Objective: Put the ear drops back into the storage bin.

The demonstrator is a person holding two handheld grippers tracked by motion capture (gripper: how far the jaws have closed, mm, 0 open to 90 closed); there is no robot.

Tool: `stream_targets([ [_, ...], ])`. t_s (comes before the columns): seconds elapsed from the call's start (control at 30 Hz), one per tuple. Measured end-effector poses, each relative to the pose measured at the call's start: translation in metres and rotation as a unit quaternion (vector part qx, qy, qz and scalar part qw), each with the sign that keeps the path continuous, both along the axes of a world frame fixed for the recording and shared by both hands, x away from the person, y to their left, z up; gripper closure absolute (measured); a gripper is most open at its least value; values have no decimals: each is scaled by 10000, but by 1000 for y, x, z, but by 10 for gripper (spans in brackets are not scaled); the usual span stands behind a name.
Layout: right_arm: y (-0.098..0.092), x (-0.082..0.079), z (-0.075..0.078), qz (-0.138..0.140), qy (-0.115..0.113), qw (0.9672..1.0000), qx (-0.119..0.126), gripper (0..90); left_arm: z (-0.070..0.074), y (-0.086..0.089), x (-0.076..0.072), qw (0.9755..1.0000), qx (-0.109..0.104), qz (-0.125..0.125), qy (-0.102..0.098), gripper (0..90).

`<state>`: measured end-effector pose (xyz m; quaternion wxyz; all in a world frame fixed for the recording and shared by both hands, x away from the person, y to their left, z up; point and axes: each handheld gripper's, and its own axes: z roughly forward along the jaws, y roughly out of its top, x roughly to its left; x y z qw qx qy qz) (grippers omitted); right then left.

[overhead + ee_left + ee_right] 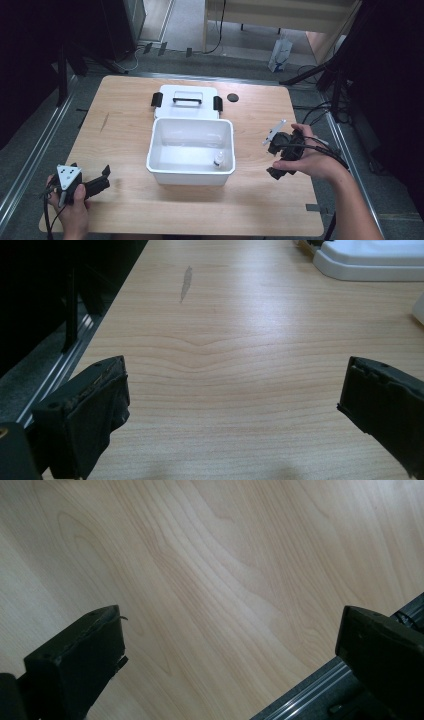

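Wooden tabletop (125, 110): pale grain, carrying everything listed.
White bin (190, 172): centre, lidless; small bottle (218, 160) upright in near right corner.
Lid (186, 101): flat, touching bin's far side.
Black disc (232, 97): right of lid.
Left tool (100, 181): near left corner, jaws apart, empty.
Right tool (278, 156): right of bin, jaws apart, empty.

wooden table (125, 210), white box (190, 172), lid (187, 101), black disc (232, 97)

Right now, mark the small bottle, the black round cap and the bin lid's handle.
small bottle (218, 160), high view, on its body.
black round cap (232, 97), high view, on its top face.
handle (187, 100), high view, on the bar's middle.
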<state>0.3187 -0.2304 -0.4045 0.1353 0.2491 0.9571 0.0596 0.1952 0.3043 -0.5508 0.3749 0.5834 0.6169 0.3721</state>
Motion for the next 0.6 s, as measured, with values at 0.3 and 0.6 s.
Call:
stream_targets([
  [0.3, -31, -13, -28, -390, -15, 9991, 139, 0, 0, 0, 0, 10000, 3, 1, -2, 3],
  [0.6, -59, -27, -54, -731, -52, 9967, 357, 0, 0, -1, 0, 10000, 22, 7, -14, 3],
])
